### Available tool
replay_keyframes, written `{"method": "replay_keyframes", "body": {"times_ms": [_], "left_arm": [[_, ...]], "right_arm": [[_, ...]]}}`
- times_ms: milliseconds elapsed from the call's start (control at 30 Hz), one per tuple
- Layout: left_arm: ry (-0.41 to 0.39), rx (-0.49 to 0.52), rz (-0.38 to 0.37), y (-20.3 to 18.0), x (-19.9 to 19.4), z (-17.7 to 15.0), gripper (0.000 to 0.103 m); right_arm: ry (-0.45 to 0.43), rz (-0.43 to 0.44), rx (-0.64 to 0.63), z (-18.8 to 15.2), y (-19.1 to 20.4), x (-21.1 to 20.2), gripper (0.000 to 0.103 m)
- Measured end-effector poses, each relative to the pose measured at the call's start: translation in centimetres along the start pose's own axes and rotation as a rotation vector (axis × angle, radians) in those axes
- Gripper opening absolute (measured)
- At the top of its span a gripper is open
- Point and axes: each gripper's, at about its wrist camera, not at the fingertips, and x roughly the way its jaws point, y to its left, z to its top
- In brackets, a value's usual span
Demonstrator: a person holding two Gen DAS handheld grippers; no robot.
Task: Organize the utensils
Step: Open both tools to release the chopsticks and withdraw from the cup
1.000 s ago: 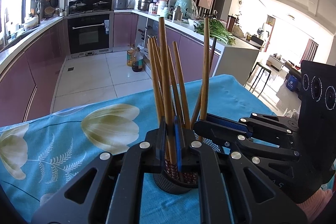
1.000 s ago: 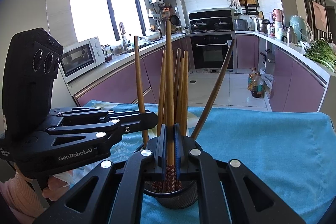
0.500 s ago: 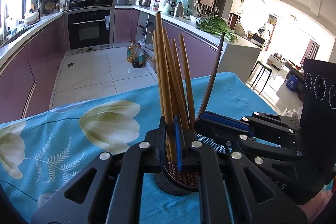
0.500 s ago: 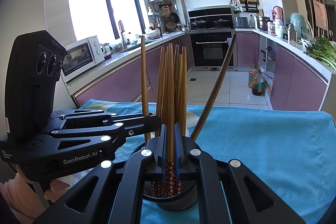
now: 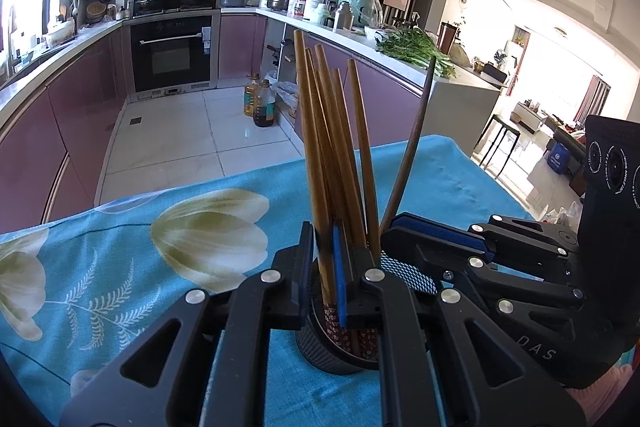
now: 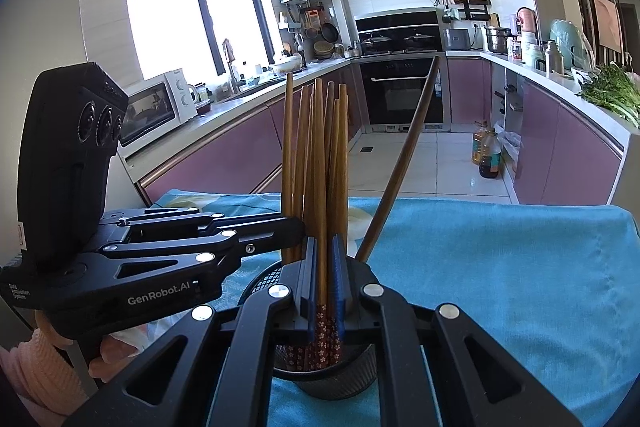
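Left wrist view showed my chopstick (image 5: 320, 227) clamped in the left claw (image 5: 322, 267), its end down in the mesh holder (image 5: 320, 355) among the others, so letting go should drop it upright. Right claw (image 6: 324, 279) pinched another chopstick (image 6: 320, 211) likewise. Holder stood on the blue-clothed table (image 5: 120, 287).
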Motion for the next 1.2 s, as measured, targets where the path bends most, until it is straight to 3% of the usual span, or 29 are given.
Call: {"method": "replay_keyframes", "body": {"times_ms": [133,467,600,933,1200], "left_arm": [[0.002,-0.006,0.004,0.2,0.4,-0.2,0.009],[-0.007,-0.009,0.021,0.4,-0.2,-0.5,0.027],[-0.016,-0.008,0.032,0.5,-0.5,-0.7,0.031],[-0.051,-0.004,0.066,0.5,-2.2,-1.5,0.037],[-0.114,-0.003,0.118,0.2,-4.8,-2.5,0.052]], "right_arm": [[-0.001,-0.002,0.004,0.0,-0.1,0.0,0.007],[0.001,-0.007,0.009,0.1,-0.5,-0.1,0.008],[0.002,-0.011,0.009,0.0,-0.6,-0.1,0.017],[0.003,-0.011,0.011,-0.1,-0.5,0.0,0.022],[-0.005,-0.02,0.01,-0.5,-0.2,-0.4,0.034]]}}
